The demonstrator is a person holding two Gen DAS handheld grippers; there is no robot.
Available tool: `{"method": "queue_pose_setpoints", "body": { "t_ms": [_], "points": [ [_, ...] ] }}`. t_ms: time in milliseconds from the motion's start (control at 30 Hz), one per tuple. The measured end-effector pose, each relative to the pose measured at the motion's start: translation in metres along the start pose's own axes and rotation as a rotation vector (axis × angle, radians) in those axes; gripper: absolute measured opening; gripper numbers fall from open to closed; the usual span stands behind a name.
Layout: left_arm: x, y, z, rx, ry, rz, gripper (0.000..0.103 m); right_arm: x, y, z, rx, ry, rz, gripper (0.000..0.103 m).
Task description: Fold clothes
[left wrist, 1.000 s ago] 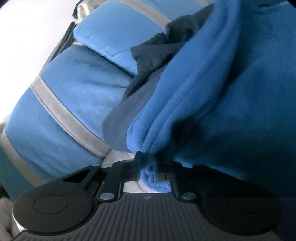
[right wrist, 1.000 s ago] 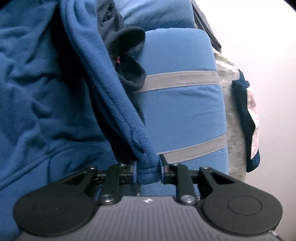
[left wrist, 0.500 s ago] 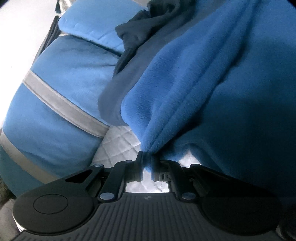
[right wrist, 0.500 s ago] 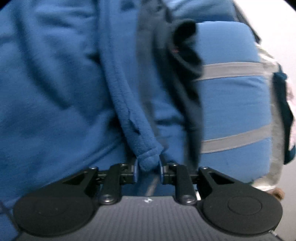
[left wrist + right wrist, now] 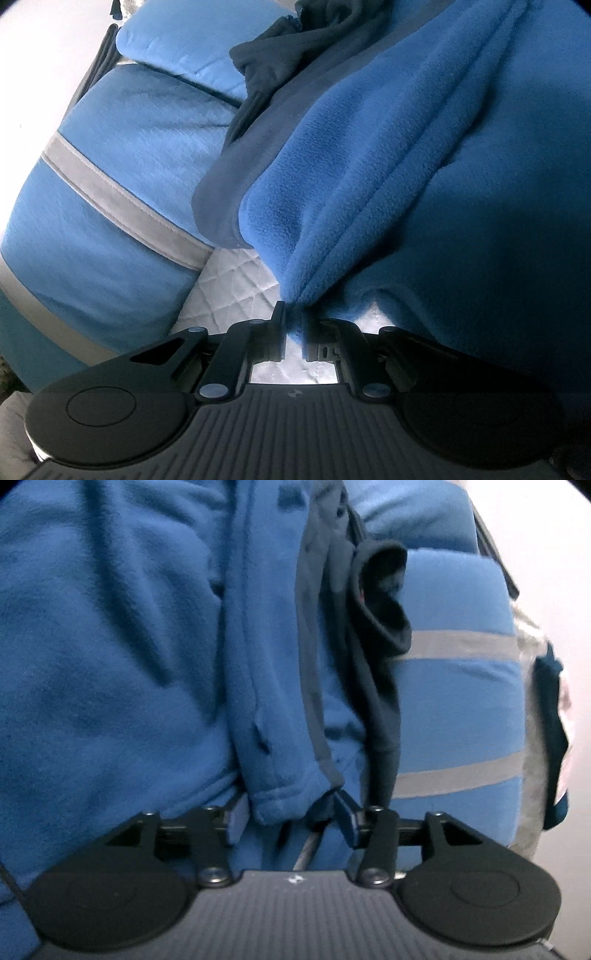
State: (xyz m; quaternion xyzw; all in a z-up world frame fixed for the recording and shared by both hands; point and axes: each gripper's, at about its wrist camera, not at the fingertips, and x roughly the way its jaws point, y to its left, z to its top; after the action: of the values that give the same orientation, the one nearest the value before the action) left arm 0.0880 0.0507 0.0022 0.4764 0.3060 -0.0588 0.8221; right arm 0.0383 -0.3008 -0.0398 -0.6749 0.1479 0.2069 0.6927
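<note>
1. Left gripper (image 5: 294, 328), mine, is clamped tight on a gathered corner of the bright blue fleece garment (image 5: 424, 192), its jaws almost touching with the pinched fabric between them.
2. My right gripper (image 5: 290, 814) has just been opening: its jaws now stand apart, with a stitched hem end of the same fleece (image 5: 110, 646) hanging between them, and the pads are not pressing on it.
3. The fleece is soft and napped, thick, with deep folds running away from my left jaws; a grey-blue lining edge shows along its near border.
4. Its long folds slant from my left gripper up and away to the right; in the right view the hemmed strip runs nearly straight up from the gripper.
5. The fleece lies against the light blue cushion with grey stripes (image 5: 110, 192), partly over it, above the white quilted cover (image 5: 229, 291).
6. A dark navy cloth (image 5: 295, 48) sits bunched between the fleece and that cushion.
</note>
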Motion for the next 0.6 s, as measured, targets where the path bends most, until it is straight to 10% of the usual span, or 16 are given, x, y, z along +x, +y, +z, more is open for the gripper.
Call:
{"method": "queue_pose_setpoints", "body": {
  "t_ms": [167, 267, 467, 600],
  "points": [
    [-0.002, 0.000, -0.002, -0.014, 0.000, -0.011, 0.008, 0.009, 0.010, 0.002, -0.109, -0.012, -0.018, 0.062],
    [-0.004, 0.001, -0.002, -0.020, -0.011, -0.014, 0.008, 0.013, 0.003, 0.003, -0.136, 0.004, -0.026, 0.022],
    [-0.012, 0.001, 0.001, -0.010, -0.057, -0.002, 0.010, 0.008, -0.032, -0.006, -0.106, 0.018, -0.147, 0.021],
    [-0.009, -0.001, 0.001, 0.002, -0.045, 0.011, 0.010, 0.007, -0.016, -0.008, -0.123, 0.036, -0.045, 0.021]
  ]
}}
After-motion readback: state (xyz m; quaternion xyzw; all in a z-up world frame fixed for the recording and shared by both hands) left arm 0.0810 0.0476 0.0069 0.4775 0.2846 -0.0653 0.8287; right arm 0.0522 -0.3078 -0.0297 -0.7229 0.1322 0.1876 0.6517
